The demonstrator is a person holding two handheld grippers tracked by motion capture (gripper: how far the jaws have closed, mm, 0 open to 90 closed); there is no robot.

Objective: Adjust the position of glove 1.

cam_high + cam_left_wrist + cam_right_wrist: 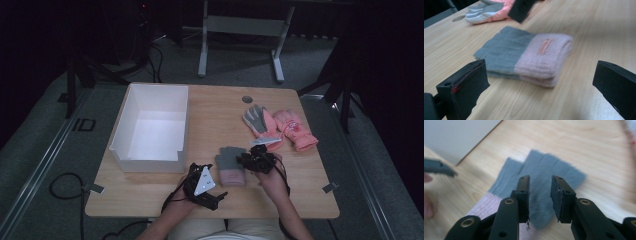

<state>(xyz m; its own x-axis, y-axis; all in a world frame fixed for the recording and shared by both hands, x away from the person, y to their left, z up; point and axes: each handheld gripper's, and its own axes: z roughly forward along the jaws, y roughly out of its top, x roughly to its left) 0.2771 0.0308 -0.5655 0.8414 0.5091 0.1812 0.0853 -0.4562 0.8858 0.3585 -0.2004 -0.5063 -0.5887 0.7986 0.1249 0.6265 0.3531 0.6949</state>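
A folded stack of knit gloves [231,165], grey at the fingers and pale pink at the cuff, lies on the wooden table [215,115] near its front edge. My right gripper [252,160] hovers over the stack's right side. In the right gripper view its jaws [540,195] stand a little apart above the grey knit [549,172], with nothing pinched between them. My left gripper [216,197] rests in front of the stack, to the left. Its jaws [541,75] are wide open and point at the pink cuff [544,60] without touching it.
A white open box [150,162] stands at the table's left. Two pink gloves lie at the right rear, one with its grey palm up [259,121], the other [296,130] beside it. A round grommet [247,99] is set in the tabletop behind them.
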